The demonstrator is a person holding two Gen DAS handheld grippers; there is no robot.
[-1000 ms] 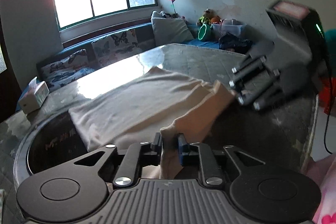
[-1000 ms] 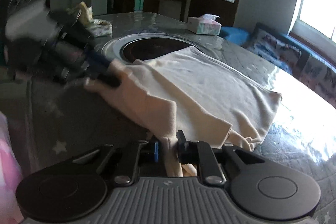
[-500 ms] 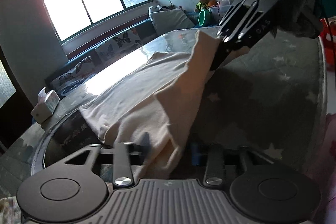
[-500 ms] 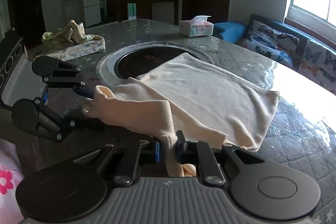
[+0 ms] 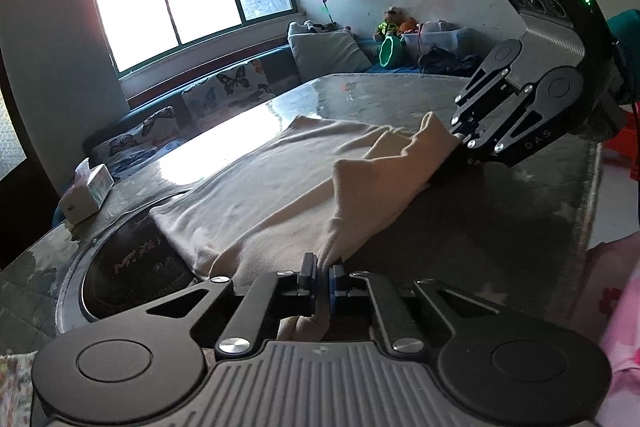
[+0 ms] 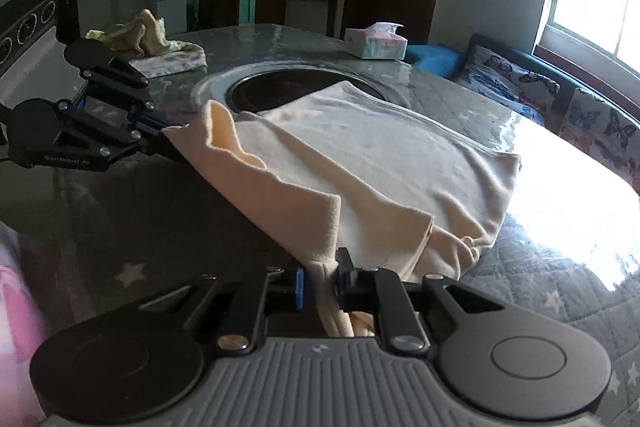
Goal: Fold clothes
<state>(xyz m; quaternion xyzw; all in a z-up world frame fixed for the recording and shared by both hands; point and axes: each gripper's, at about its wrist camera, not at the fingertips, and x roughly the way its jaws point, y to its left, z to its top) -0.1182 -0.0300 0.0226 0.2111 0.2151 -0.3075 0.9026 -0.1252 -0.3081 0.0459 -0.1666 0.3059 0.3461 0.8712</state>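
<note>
Left gripper jaws just closed further, now pinching the near edge of the cream garment, against a looser hold half a second ago; both corners secured, so fold can likely proceed. Garment spread on the table, partly over the round hob. Right gripper clamped on the other corner, both angled downward, edge lifted between.

I read "DAS" on the right gripper and "GenRobot AI" on the left gripper.
</note>
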